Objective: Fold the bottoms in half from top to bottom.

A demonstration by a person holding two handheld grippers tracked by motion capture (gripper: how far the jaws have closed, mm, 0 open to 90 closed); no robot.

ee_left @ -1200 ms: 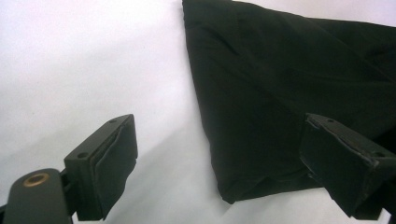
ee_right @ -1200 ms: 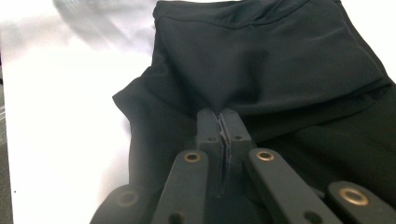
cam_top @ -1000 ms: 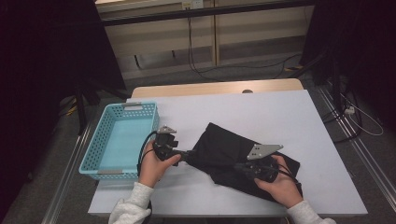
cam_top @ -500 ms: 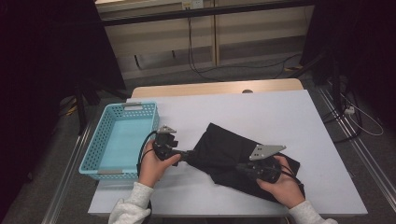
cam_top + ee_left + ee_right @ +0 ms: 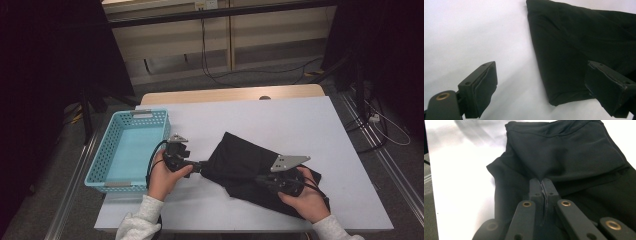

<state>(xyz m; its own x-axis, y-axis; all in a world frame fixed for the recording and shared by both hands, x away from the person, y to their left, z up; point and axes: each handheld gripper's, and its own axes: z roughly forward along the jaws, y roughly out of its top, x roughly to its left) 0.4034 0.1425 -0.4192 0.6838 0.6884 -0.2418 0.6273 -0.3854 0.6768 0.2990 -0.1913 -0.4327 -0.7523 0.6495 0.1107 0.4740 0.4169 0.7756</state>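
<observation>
The right claw (image 5: 541,185) is pinching a raised fold of the black cloth (image 5: 564,152), its jaws pressed together on the fabric, with the rest of the garment spreading ahead of it on the desk (image 5: 280,115). The left claw (image 5: 541,87) is waiting with jaws wide apart, the cloth's folded corner (image 5: 556,98) lying just ahead between them, nearer the one jaw and not yet pinched. The cloth's long axis is running slantwise between the two claws, so the left is likely the next to grip. Beyond the left hand, the blue basket (image 5: 107,150) is sitting.

Bright overhead light whitens the table (image 5: 280,115) — surroundings dark, gripper views soft, slightly glared.
</observation>
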